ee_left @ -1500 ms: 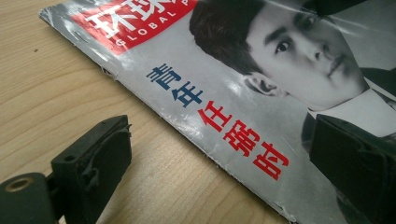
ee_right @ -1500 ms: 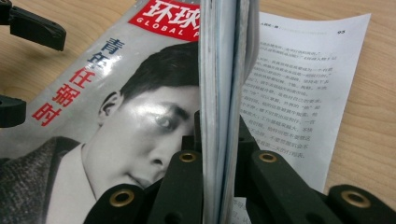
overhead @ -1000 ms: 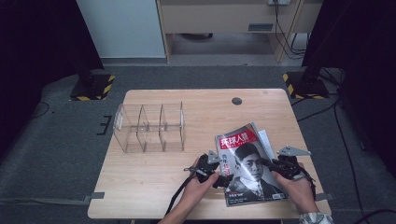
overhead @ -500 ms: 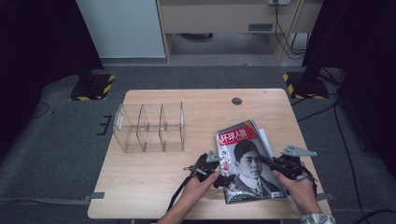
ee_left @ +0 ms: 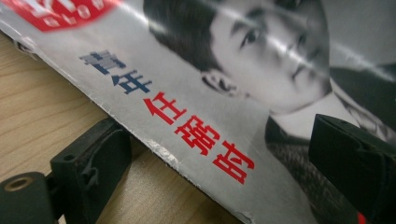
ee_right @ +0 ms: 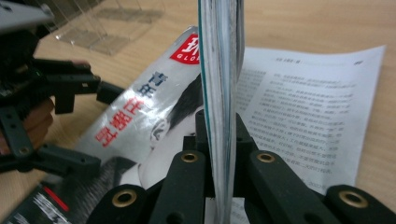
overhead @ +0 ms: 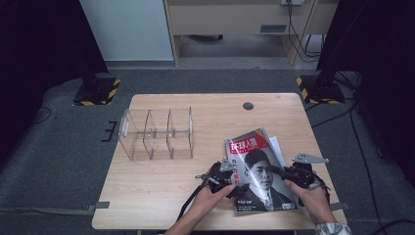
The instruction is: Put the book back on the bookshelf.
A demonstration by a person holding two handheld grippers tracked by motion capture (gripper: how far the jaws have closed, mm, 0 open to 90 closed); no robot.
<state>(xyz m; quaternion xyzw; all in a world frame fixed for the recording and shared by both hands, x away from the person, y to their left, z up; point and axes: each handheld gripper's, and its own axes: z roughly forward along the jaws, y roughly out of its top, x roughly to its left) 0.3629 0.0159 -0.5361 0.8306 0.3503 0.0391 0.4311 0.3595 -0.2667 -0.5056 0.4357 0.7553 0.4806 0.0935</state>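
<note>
High view: your glossy magazine with a red masthead and a black-and-white portrait cover (overhead: pixel 257 169) lies on the pale wooden table (overhead: pixel 161 196) at its near right, long axis running away from you. Your left gripper (overhead: pixel 226 177) sits at its left edge, your right gripper (overhead: pixel 284 172) at its right edge; the clear acrylic three-slot organizer (overhead: pixel 156 133) stands well apart to the left, nearer your left hand. A loose white printed sheet (overhead: pixel 275 145) peeks out beyond the cover.

Left gripper view: jaws stand wide, one on the wood, one over the cover, straddling the magazine's edge and not pressing on it. Red and blue Chinese characters run along the cover; partial white Latin letters show on the red masthead.

Right gripper view: jaws clamp tight on a thin stack of pages standing edge-on. "GLO" reads on the masthead.
</note>
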